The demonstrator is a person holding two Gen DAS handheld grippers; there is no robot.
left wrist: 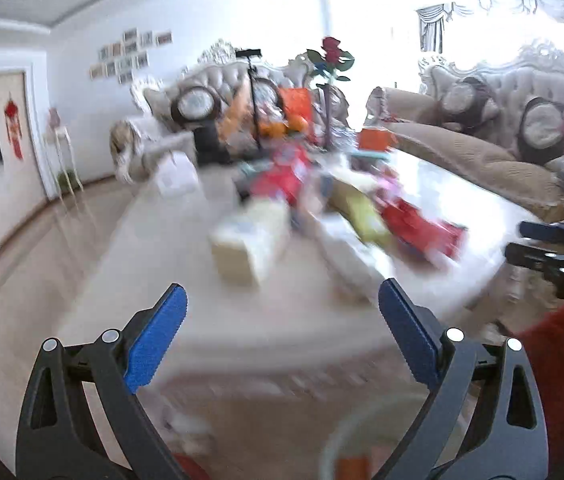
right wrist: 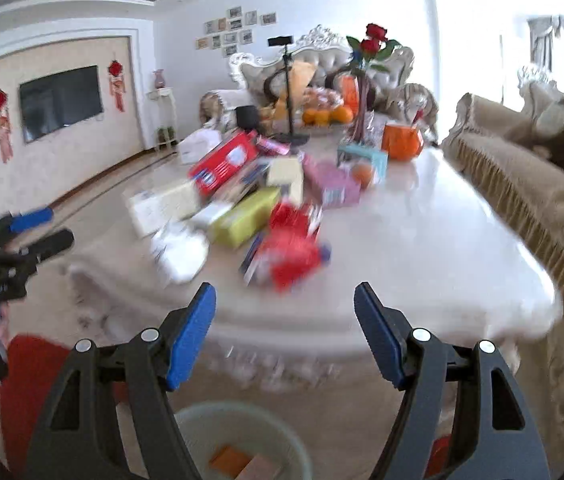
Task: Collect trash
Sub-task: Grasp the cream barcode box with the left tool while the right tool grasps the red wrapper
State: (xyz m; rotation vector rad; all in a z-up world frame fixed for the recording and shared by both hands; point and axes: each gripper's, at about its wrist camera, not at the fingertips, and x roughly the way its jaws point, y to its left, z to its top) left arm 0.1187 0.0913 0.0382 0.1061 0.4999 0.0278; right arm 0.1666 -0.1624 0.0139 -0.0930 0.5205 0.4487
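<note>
Both views are motion-blurred. A pale marble coffee table [right wrist: 422, 240] holds a heap of empty boxes and wrappers: a red packet [right wrist: 290, 252], a yellow-green box [right wrist: 246, 216], a cream box [right wrist: 162, 204], a red box [right wrist: 224, 160], a pink box [right wrist: 332, 182]. In the left wrist view the heap shows as a cream box [left wrist: 248, 240] and a red packet [left wrist: 422, 228]. My left gripper [left wrist: 282, 320] is open and empty before the table's near end. My right gripper [right wrist: 284, 320] is open and empty too. A pale round bin [right wrist: 242, 440] with some trash inside sits below it on the floor.
A beige sofa [right wrist: 530, 184] runs along the table's right side. An ornate armchair [right wrist: 322, 64] stands at the far end. On the far table stand a rose vase [right wrist: 364, 92], oranges [right wrist: 328, 115], an orange cup [right wrist: 401, 142] and a phone tripod [right wrist: 288, 92]. A TV [right wrist: 60, 102] hangs on the left wall.
</note>
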